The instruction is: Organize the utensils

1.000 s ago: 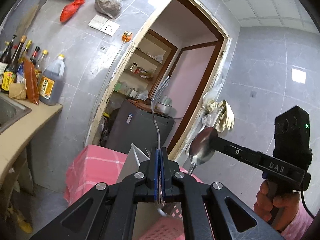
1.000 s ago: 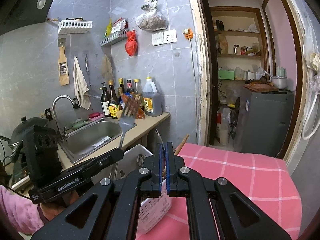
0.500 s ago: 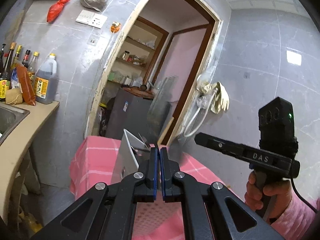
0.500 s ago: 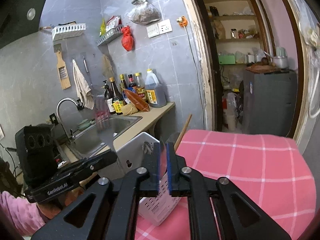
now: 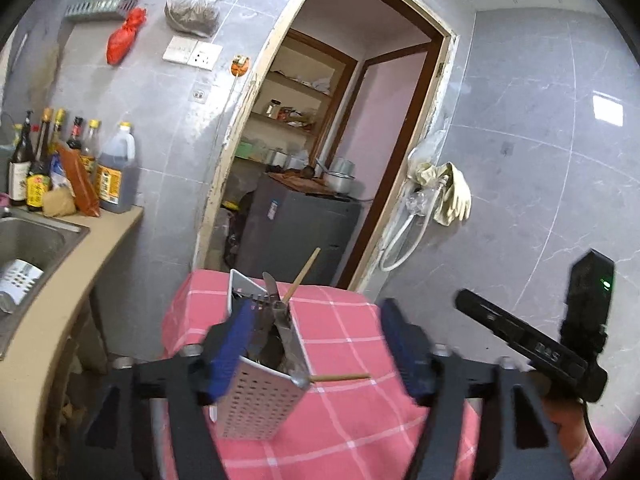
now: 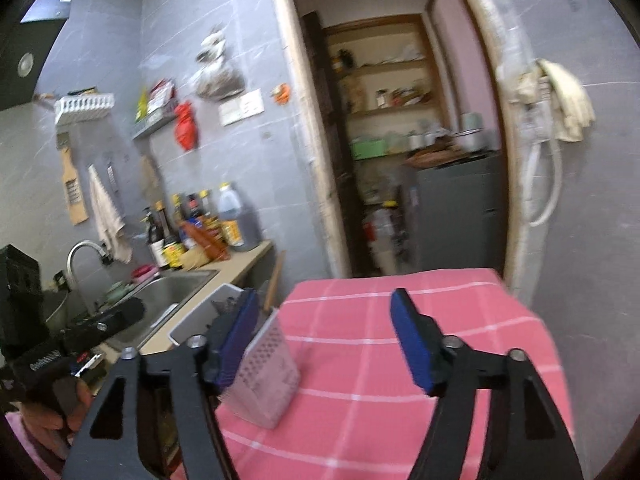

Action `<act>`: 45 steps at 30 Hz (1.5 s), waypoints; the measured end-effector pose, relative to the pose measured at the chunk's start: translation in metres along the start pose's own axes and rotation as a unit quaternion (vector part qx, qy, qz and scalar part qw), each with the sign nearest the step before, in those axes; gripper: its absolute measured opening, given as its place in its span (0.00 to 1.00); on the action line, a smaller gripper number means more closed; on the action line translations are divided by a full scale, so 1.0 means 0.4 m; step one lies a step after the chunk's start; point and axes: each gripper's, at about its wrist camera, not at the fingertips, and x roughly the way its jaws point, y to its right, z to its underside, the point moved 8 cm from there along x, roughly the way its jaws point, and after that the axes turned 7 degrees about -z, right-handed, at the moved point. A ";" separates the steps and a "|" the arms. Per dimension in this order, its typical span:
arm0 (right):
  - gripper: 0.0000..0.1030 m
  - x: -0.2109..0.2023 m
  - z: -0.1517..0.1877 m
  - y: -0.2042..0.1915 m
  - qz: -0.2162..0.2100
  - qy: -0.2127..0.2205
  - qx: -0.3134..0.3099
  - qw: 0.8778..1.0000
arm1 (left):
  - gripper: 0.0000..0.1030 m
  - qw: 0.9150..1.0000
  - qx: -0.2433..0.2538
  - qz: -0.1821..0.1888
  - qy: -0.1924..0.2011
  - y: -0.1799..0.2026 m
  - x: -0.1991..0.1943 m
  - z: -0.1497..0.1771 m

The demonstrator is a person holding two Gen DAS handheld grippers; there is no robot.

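A perforated white utensil holder [image 5: 260, 400] stands on the table with the pink checked cloth [image 5: 352, 432]. Metal utensils [image 5: 274, 312] and a wooden chopstick [image 5: 306, 274] stick out of its top, and a second chopstick [image 5: 340, 377] lies across its rim. My left gripper [image 5: 320, 346] hovers just before the holder with its jaws opening and nothing gripped. My right gripper [image 6: 326, 344] is to the right of the holder [image 6: 266, 376], jaws opening, with only cloth [image 6: 360, 360] between its blue pads [image 6: 416, 348]. Each view shows the other gripper at its edge [image 5: 520, 336] [image 6: 80, 332].
A steel sink [image 5: 24, 240] and a counter with several sauce bottles [image 5: 112, 172] lie to the left of the table. Behind the table is an open doorway with a dark grey cabinet [image 5: 296, 232]. Rubber gloves [image 5: 452, 196] hang on the right wall.
A second ago my left gripper was shut on a fork and the right one held a spoon. Both have let go, opened wide and drawn back from the holder.
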 end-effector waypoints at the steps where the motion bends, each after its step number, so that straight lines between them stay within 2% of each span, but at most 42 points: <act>1: 0.73 -0.030 -0.003 0.011 0.010 0.005 0.002 1.000 | 0.79 1.000 0.004 -0.009 0.003 0.015 -0.017 -0.002; 4: 0.82 -0.101 -0.011 0.034 0.032 0.011 -0.003 0.999 | 0.91 0.999 0.021 -0.028 0.000 0.054 -0.056 0.008; 6: 0.89 -0.152 -0.010 0.048 0.045 0.014 -0.010 0.999 | 0.96 0.998 0.033 -0.045 -0.002 0.074 -0.081 0.021; 11: 0.98 -0.250 -0.001 0.077 0.066 0.019 -0.017 0.998 | 0.99 0.996 0.037 -0.077 -0.019 0.103 -0.127 0.072; 19: 0.99 -0.344 0.046 0.110 0.082 0.028 -0.006 0.996 | 0.99 0.992 0.059 -0.107 -0.041 0.130 -0.182 0.161; 24: 0.99 -0.361 0.097 0.110 0.091 0.014 -0.014 0.996 | 0.99 0.991 0.061 -0.110 -0.049 0.132 -0.196 0.194; 31: 0.99 -0.347 0.148 0.115 0.091 -0.010 -0.003 0.996 | 0.99 0.990 0.066 -0.111 -0.056 0.137 -0.196 0.214; 45: 0.99 -0.325 0.161 0.123 0.088 -0.017 0.005 0.996 | 0.99 0.990 0.069 -0.108 -0.063 0.143 -0.187 0.229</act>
